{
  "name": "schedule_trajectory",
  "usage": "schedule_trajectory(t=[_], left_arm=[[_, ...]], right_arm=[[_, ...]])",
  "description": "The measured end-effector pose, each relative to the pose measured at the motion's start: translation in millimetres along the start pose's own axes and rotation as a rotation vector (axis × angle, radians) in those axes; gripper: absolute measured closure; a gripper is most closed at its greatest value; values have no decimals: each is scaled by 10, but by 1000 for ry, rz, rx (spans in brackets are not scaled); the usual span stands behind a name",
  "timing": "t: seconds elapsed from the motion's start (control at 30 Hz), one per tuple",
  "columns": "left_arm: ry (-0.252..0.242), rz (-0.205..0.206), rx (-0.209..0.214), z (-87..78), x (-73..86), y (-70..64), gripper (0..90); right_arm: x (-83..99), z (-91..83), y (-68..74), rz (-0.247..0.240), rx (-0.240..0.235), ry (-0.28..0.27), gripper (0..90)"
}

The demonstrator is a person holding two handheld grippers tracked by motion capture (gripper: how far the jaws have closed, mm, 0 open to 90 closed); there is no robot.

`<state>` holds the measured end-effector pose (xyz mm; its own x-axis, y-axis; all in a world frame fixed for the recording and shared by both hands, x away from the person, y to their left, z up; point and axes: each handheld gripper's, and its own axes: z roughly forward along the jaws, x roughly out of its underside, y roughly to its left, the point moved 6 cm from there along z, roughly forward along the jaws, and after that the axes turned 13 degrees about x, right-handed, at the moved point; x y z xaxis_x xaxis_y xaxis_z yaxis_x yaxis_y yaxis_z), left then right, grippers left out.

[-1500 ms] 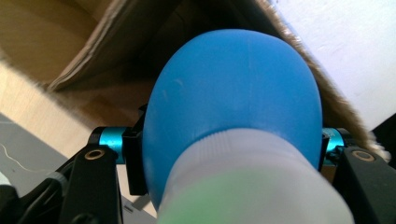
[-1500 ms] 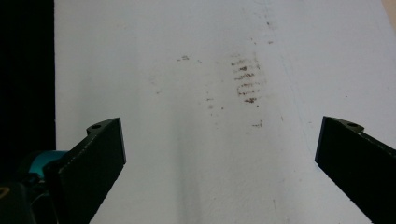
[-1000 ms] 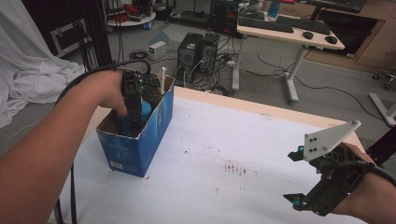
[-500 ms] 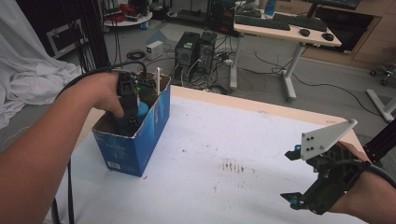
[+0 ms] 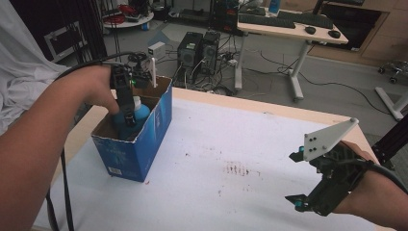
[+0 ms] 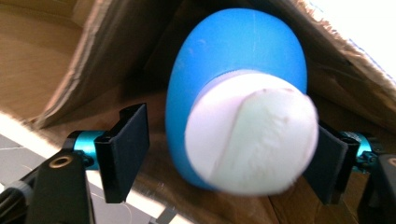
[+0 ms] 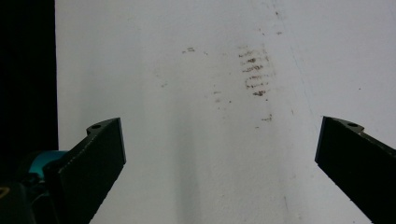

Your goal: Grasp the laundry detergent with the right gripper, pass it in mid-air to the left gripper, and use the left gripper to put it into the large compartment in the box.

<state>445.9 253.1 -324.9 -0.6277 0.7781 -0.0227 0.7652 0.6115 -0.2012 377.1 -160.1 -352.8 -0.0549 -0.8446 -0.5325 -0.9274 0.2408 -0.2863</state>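
Left gripper view is showing the blue plastic bottle with a white cap [image 6: 233,60] standing inside the blue cardboard box [image 5: 154,130], cap-end pointing at the left gripper [image 6: 224,158], jaws parted, straddling it, not yet clamping; right gripper [image 7: 219,163] is hovering wide open, empty, well apart.

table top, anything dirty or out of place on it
Yes: a patch of short brown streaks marks the white table cover, with finer specks scattered around it. The right gripper view shows the same stain between that gripper's open jaws. The blue box stands upright, and nothing looks spilled.
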Motion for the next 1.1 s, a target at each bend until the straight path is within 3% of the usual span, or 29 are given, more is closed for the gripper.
schedule_trajectory(t=[0.2,0.33,0.47,0.7,0.77,0.8,0.83,0.9,1.1], left_arm=[[5,-20,-22,-179,18,-41,186],[-6,-31,-47,-361,32,-104,164],[-7,6,-91,-543,1,-224,123],[0,133,-104,-687,-202,-589,120],[6,169,-102,-661,-286,-711,80],[6,169,-102,-661,-286,-711,74],[14,219,-79,-617,-385,-843,74],[29,257,-69,-580,-464,-933,74],[57,313,-45,-476,-622,-1077,54]], right_arm=[[19,-7,-37,-1,-6,5,10],[40,-54,-61,2,-40,0,10],[50,-108,-140,2,-39,2,10],[59,-158,-273,-9,-70,2,10],[62,-159,-312,-11,-72,6,10],[62,-159,-312,-11,-72,6,10],[64,-163,-330,-14,-73,11,10],[74,-168,-387,-31,-66,28,10],[116,-190,-444,-31,-59,74,10]])
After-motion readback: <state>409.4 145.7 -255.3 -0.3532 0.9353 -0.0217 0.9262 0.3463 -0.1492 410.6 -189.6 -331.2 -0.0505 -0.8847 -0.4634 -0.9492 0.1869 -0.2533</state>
